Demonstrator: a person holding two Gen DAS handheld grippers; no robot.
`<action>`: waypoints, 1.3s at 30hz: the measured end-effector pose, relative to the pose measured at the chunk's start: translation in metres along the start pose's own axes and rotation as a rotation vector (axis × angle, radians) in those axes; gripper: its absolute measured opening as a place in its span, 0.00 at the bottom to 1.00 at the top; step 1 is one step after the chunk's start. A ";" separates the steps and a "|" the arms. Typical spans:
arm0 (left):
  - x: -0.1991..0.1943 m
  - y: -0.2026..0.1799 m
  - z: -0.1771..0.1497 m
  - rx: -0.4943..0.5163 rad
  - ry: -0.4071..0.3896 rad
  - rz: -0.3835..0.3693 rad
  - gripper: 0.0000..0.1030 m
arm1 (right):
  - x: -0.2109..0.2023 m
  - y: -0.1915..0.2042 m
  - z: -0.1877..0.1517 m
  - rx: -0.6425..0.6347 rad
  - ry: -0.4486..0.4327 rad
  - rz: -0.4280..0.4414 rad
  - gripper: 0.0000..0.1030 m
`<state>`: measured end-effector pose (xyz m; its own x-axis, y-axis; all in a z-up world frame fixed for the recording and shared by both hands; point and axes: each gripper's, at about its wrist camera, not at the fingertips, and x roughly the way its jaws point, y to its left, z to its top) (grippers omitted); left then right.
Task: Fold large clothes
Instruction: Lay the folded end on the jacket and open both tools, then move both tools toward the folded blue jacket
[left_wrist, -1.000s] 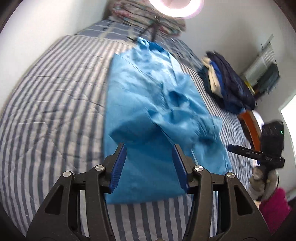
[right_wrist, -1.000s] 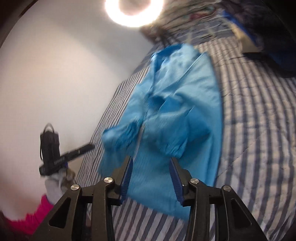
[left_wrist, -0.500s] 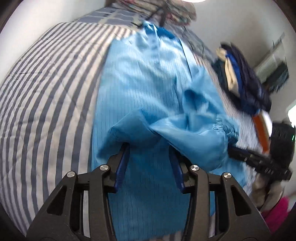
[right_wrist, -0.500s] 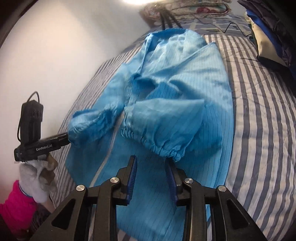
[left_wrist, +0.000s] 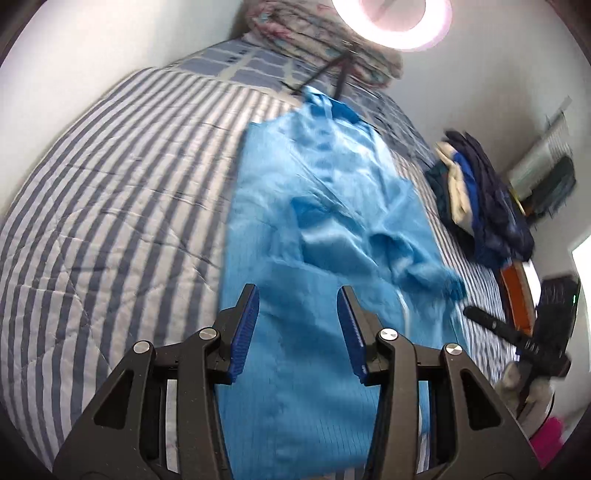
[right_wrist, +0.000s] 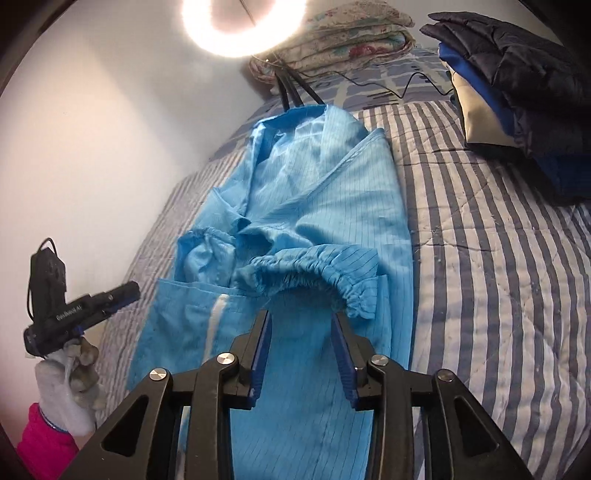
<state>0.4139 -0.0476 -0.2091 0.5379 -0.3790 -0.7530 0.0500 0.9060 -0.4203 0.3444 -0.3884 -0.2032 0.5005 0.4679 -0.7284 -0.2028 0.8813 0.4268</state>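
A large bright-blue coat (left_wrist: 314, 229) (right_wrist: 332, 192) lies lengthwise on the striped bed, collar at the far end. Both sleeves are folded in across its front. My left gripper (left_wrist: 297, 291) hovers open over the coat's lower body with only flat fabric under its blue pads. In the right wrist view, the left gripper (right_wrist: 125, 291) sits off the coat's left edge in a gloved hand. My right gripper (right_wrist: 301, 317) is opening slightly. The elastic cuff (right_wrist: 306, 275) lies just past its tips, not pinched. The left wrist view shows the right gripper (left_wrist: 471, 314) beside the coat's right edge.
A pile of dark folded clothes (right_wrist: 517, 74) (left_wrist: 480, 206) sits on the bed to the right of the coat. A ring light (right_wrist: 240, 22) on tripod legs and a folded floral quilt (right_wrist: 351, 33) stand at the bed's head. A white wall runs along the left.
The left gripper has drawn back from its sleeve, which now lies across the coat. The right gripper has backed off a little, and its cuff now rests on the coat in front of the tips.
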 end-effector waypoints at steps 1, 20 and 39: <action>0.000 -0.006 -0.005 0.026 0.014 0.001 0.44 | 0.000 0.003 -0.001 -0.015 0.011 0.008 0.36; -0.006 -0.026 -0.028 0.063 0.055 0.111 0.44 | -0.025 0.018 -0.005 -0.025 0.044 -0.260 0.47; -0.204 -0.065 0.003 0.094 -0.222 0.047 0.44 | -0.196 0.185 -0.002 -0.298 -0.235 -0.246 0.63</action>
<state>0.3033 -0.0287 -0.0263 0.7127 -0.2951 -0.6364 0.0931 0.9390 -0.3312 0.2069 -0.3174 0.0175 0.7345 0.2453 -0.6327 -0.2708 0.9609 0.0582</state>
